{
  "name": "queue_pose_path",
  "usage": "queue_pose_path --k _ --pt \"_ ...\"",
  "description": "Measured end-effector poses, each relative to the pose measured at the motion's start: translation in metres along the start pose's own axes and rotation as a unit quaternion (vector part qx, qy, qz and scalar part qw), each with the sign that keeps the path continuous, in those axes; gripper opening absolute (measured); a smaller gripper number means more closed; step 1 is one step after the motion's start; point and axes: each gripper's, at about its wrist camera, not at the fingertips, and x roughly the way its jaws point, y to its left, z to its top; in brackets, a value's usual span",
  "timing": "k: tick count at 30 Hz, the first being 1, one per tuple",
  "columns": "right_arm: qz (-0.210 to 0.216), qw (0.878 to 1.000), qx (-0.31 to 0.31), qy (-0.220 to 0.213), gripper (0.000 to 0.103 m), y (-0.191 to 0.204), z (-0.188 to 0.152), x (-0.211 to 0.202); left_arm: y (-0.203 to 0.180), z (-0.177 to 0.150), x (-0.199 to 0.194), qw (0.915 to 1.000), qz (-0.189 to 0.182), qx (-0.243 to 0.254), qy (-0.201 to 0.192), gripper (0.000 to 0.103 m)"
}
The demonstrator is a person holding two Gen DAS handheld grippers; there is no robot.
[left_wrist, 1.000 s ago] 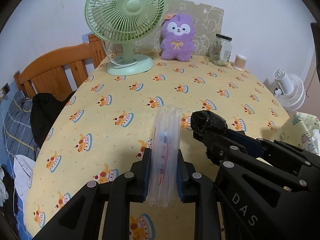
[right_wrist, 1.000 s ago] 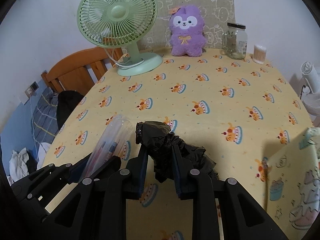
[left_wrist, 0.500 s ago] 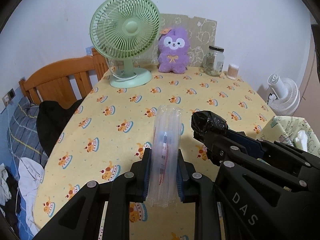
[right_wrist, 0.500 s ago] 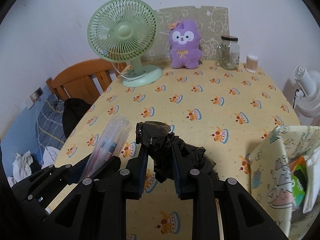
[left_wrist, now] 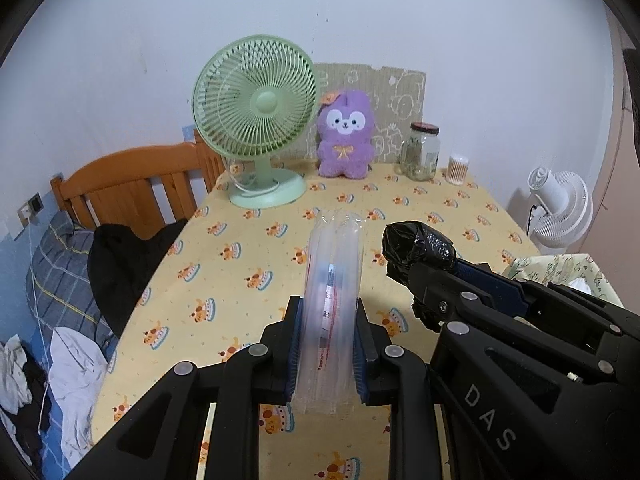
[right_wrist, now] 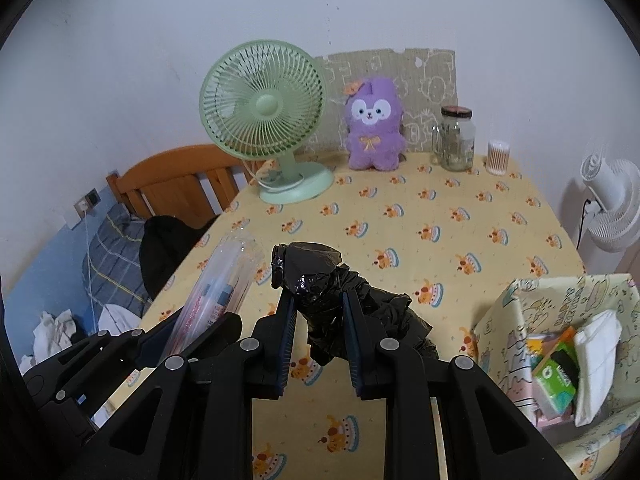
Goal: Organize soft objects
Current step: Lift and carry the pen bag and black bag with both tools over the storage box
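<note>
Packaging first: we find a clear air-cushion sleeve (left_wrist: pixel 331 304) with a slim printed item inside, clamped between the pads of the left gripper (left_wrist: pixel 327 334) and carried clear above the table (left_wrist: pixel 240 264). We find the right gripper (right_wrist: pixel 318 326) closed on a crumpled black plastic bag (right_wrist: pixel 320 284), its loose end hanging below the jaws, also off the tabletop. In the left wrist view the bag sits at 3 o'clock of the sleeve, just beside it.

In the right wrist view, at 4 o'clock of the bag, we note a patterned storage box (right_wrist: pixel 504 320), open-topped, holding packets and a white cloth. At 12 o'clock, along the far edge of the cake-print tablecloth, we record a green desk fan (right_wrist: pixel 264 108), a purple plush toy (right_wrist: pixel 374 128), a glass jar (right_wrist: pixel 456 140) and a cotton swab container (right_wrist: pixel 498 156). A white floor fan (right_wrist: pixel 608 208) stands past the table at 2 o'clock.
</note>
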Motion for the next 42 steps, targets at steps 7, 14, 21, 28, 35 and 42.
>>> queue_pose_path --k 7,14,21,28,35,42 --pt "0.000 1.000 -0.002 -0.019 0.026 -0.005 0.007 -0.019 -0.010 0.007 -0.015 0.9998 0.000 0.003 -0.019 0.021" --pt "-0.003 0.999 -0.002 -0.033 0.026 -0.016 0.009 -0.036 -0.025 0.010 -0.025 0.9995 -0.003 0.009 -0.030 0.021" --pt "-0.012 0.999 0.004 -0.043 0.026 -0.033 0.008 -0.048 -0.044 0.013 -0.028 0.9991 -0.011 0.014 -0.039 0.021" --pt "-0.031 0.998 0.014 -0.047 0.026 -0.057 0.008 -0.054 -0.067 0.016 -0.024 0.9988 -0.021 0.021 -0.039 0.021" --pt "-0.060 0.997 0.025 -0.050 0.026 -0.085 0.006 -0.060 -0.095 0.017 -0.017 0.9979 -0.036 0.039 -0.038 0.021" --pt "-0.085 0.994 0.034 -0.057 0.026 -0.109 0.004 -0.067 -0.122 0.019 -0.013 0.9962 -0.054 0.055 -0.040 0.021"
